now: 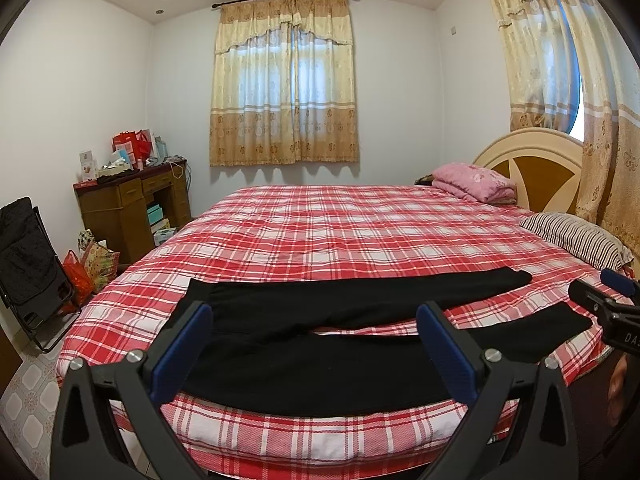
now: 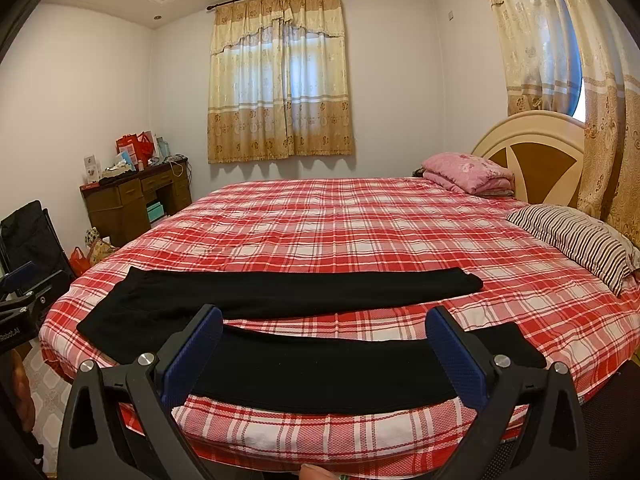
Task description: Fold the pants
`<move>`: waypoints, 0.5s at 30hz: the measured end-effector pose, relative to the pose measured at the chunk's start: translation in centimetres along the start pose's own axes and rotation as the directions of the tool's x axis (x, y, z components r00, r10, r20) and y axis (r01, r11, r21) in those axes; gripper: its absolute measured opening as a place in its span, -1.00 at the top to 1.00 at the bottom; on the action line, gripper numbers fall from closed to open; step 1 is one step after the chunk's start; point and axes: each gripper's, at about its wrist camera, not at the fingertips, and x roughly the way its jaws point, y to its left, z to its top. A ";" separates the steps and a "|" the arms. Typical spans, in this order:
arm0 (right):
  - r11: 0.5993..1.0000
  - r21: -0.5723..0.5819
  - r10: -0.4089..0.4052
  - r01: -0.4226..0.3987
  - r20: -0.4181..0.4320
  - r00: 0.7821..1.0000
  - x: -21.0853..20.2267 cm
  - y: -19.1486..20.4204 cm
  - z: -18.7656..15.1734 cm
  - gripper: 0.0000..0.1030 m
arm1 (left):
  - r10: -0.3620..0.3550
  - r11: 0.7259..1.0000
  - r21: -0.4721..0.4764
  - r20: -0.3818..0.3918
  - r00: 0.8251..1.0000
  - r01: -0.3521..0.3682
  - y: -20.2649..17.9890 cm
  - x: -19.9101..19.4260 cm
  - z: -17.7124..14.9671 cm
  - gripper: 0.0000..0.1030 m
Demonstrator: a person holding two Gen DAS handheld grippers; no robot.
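Note:
Black pants [image 1: 320, 344] lie flat near the front edge of the red plaid bed [image 1: 340, 232], waist at the left, both legs spread apart toward the right. They also show in the right wrist view [image 2: 304, 292]. My left gripper [image 1: 316, 324] is open and empty, held above the front edge over the waist and near leg. My right gripper [image 2: 326, 328] is open and empty, over the near leg [image 2: 340, 372]. The right gripper also shows at the left wrist view's right edge [image 1: 608, 304].
A striped pillow [image 2: 576, 240] and a folded pink blanket [image 2: 468, 172] lie by the headboard at the right. A wooden desk [image 1: 132, 208] with clutter, bags [image 1: 92, 268] and a black folding chair [image 1: 28, 264] stand on the floor at the left.

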 end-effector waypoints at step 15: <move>1.000 -0.006 0.002 -0.002 -0.004 1.000 -0.1 0.5 0.0 -0.98 | 0.001 1.000 0.002 -0.004 1.000 -0.001 0.0 0.0 0.0 -1.00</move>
